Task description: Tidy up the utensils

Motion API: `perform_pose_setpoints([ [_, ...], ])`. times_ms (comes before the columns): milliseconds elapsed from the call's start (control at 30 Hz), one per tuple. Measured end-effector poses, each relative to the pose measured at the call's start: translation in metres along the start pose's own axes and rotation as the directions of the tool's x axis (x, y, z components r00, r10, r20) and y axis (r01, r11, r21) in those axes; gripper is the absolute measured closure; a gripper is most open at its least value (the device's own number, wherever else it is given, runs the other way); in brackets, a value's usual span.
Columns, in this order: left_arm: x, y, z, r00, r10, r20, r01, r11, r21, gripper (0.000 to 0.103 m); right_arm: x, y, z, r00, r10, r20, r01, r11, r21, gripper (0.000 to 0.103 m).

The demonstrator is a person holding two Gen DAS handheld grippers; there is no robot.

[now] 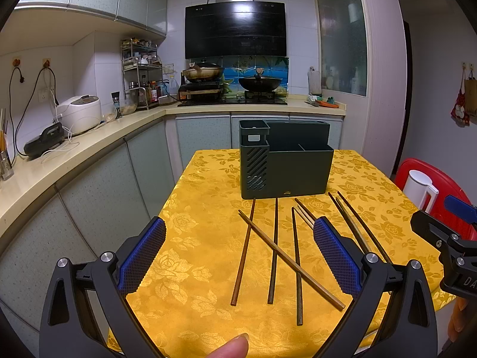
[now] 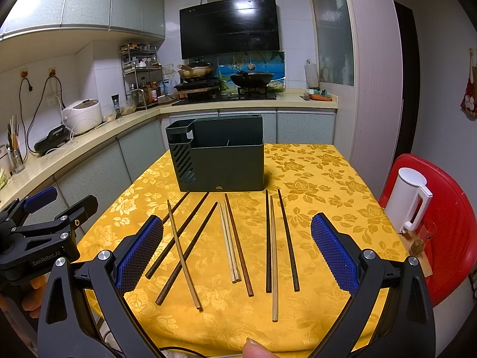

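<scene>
A yellow floral tablecloth (image 2: 313, 179) covers the table. On it stands a dark green utensil holder (image 2: 220, 161) with open compartments; whether anything sits inside is hard to tell. Chopsticks (image 2: 232, 238) lie loose in front of it, some crossing. The left gripper (image 1: 238, 253) and right gripper (image 2: 237, 250) hover above them, fingers spread wide, holding nothing.

left wrist view looks from low over the near edge of the table (image 1: 202, 313), facing the stove (image 1: 232, 100). right wrist view sits beside it, further right, same heading. both share the holder (image 1: 284, 161), chopsticks (image 2: 235, 238) and counter (image 2: 98, 137).
</scene>
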State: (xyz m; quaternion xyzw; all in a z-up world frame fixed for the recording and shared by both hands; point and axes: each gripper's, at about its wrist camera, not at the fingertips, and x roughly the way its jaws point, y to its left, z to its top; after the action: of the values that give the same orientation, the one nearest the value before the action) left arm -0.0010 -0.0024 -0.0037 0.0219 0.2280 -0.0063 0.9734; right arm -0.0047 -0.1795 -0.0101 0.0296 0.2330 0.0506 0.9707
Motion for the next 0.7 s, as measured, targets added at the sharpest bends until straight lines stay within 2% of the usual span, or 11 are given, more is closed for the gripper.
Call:
perform_pose_setpoints([
  [700, 0.0002, 0.0001, 0.0013, 1.0, -0.001, -0.001, 0.001, 1.0, -0.003, 0.007, -0.0025, -0.0012, 0.0023, 1.0, 0.0, 0.004, 0.0, 1.0, 0.0, 0.006],
])
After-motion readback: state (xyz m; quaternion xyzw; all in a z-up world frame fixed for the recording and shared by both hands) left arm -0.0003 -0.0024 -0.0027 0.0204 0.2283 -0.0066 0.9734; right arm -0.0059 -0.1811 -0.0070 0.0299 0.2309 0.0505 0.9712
